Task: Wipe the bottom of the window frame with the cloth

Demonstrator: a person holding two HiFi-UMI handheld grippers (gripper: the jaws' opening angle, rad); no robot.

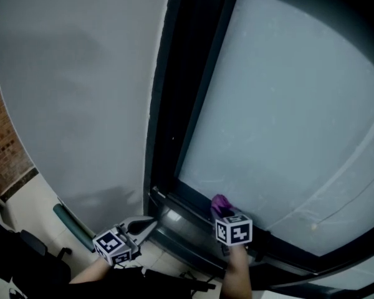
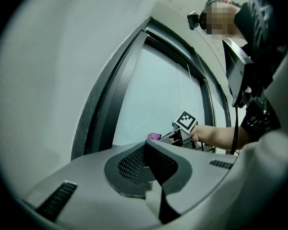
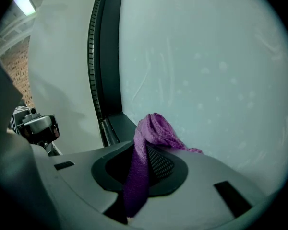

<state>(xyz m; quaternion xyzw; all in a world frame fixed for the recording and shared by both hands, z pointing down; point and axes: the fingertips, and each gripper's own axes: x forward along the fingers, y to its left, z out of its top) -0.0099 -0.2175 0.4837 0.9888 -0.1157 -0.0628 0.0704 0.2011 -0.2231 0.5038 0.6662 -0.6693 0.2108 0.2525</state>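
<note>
My right gripper (image 1: 223, 212) is shut on a purple cloth (image 1: 220, 202), which bunches out past the jaw tips against the frosted window glass (image 1: 280, 123). It sits just above the dark bottom rail of the window frame (image 1: 181, 220), near the frame's lower left corner. In the right gripper view the cloth (image 3: 153, 128) hangs down between the jaws of the right gripper (image 3: 146, 145), with the bottom rail (image 3: 116, 123) to its left. My left gripper (image 1: 149, 221) hovers left of the rail, shut and holding nothing. The left gripper (image 2: 146, 146) looks toward the cloth (image 2: 154, 136).
A grey wall panel (image 1: 75, 92) stands left of the dark upright frame post (image 1: 174, 92). A brick wall (image 1: 0, 142) and pale floor (image 1: 31, 204) lie at the far left. A green tube (image 1: 71, 226) leans near the left gripper. Dark equipment (image 1: 31, 260) sits at bottom left.
</note>
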